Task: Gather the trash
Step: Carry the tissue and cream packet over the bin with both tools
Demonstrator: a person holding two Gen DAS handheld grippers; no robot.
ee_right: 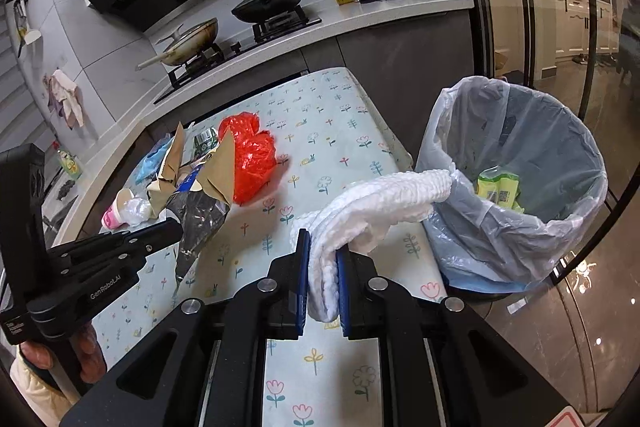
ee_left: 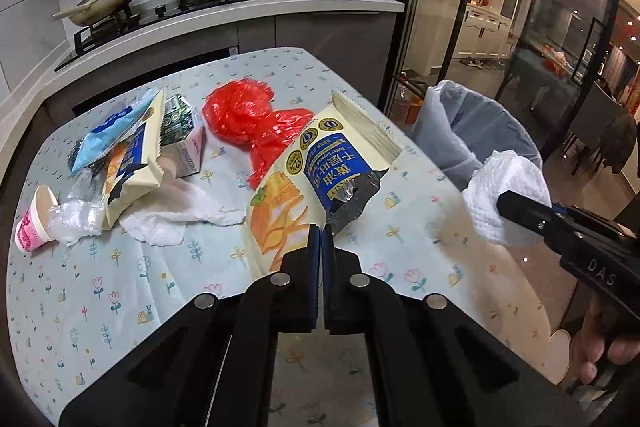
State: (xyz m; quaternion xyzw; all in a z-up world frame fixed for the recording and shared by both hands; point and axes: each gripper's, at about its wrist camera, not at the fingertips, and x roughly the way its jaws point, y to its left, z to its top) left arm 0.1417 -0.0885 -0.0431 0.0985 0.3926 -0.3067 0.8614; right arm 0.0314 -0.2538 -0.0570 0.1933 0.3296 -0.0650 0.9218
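Observation:
My left gripper (ee_left: 321,227) is shut on the torn end of a cream-and-blue snack wrapper (ee_left: 320,155), which hangs lifted over the floral table (ee_left: 120,287). From the right wrist view that gripper (ee_right: 178,227) comes in from the left with the wrapper (ee_right: 200,203) in it. My right gripper (ee_right: 322,245) is shut on a crumpled white paper towel (ee_right: 380,203), held near the table's right edge beside the lined trash bin (ee_right: 576,147). The left wrist view shows the right gripper (ee_left: 505,203), its towel (ee_left: 512,179) and the bin (ee_left: 480,131) at the right.
More litter lies on the table's left and middle: a red plastic bag (ee_left: 240,115), a second snack wrapper (ee_left: 136,163), a small carton (ee_left: 184,143), a pink cup (ee_left: 32,223), a white tissue (ee_left: 168,215). Green packets (ee_right: 498,189) lie in the bin. Stove counter behind, glass door right.

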